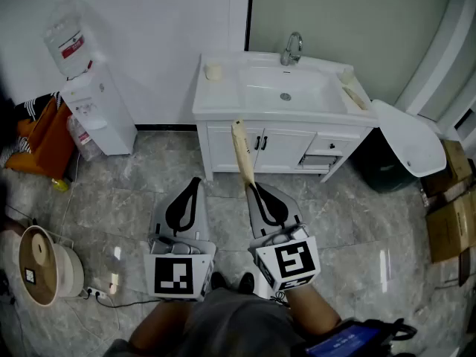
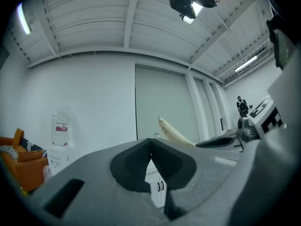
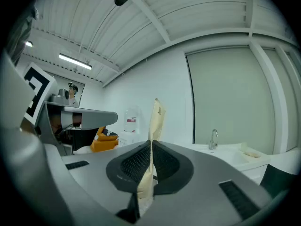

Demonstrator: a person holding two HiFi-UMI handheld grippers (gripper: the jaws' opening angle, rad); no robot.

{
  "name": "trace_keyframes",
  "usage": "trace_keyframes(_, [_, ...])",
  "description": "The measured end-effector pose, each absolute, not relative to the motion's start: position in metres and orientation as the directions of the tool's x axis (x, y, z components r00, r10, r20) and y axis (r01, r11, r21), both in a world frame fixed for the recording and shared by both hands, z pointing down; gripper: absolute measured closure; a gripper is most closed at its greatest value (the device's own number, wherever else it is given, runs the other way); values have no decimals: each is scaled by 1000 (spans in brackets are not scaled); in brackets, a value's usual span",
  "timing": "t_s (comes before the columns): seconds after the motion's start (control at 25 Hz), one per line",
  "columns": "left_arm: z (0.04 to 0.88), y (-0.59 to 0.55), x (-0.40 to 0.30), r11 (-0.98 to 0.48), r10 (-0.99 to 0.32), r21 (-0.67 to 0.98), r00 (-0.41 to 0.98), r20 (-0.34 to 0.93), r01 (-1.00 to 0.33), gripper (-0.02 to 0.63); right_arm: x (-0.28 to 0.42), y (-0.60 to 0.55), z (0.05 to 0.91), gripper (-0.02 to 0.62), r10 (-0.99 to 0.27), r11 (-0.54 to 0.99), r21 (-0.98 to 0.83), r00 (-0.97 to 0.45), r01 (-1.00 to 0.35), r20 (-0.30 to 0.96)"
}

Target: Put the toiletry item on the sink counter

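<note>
Hand-held gripper (image 1: 251, 187) with tube (image 1: 242, 151) before counter (image 1: 217, 99)

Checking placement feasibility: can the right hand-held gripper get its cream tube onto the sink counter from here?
Probably yes: the right hand-held gripper, shut on the cream tube, faces the sink counter with nothing standing between, and the counter's left edge is bare.

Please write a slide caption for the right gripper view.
Right gripper shut on a cream tube, pointed toward the sink counter and faucet.

Left gripper (image 2: 150, 149) jaws together; pale tube (image 2: 173, 131) beyond, probably toiletry.
</note>
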State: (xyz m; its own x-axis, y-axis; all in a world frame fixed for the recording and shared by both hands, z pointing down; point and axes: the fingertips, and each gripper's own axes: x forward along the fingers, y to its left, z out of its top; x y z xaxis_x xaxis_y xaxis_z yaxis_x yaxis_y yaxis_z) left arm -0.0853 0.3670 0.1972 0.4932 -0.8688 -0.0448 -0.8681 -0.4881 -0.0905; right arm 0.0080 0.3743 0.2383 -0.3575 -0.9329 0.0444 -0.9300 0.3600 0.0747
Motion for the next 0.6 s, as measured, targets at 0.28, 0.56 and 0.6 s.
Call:
trace_keyframes(0.28, [199,368,-67,-488,-869,-102,494,-40,-867,594,29,375,238,577,-935,354,42,-353,-934,23])
trace_keyframes(0.56, [204,368,-39,-484,-871,-123,491,-25,-866,594,62,374,248,577,-938,345,12,-344,-939,33])
trace_keyframes(0.6, [206,368,-34,-485,-871,-130,491,-20,-865,594,67,373,249,577,-939,344,6,-343,-939,33])
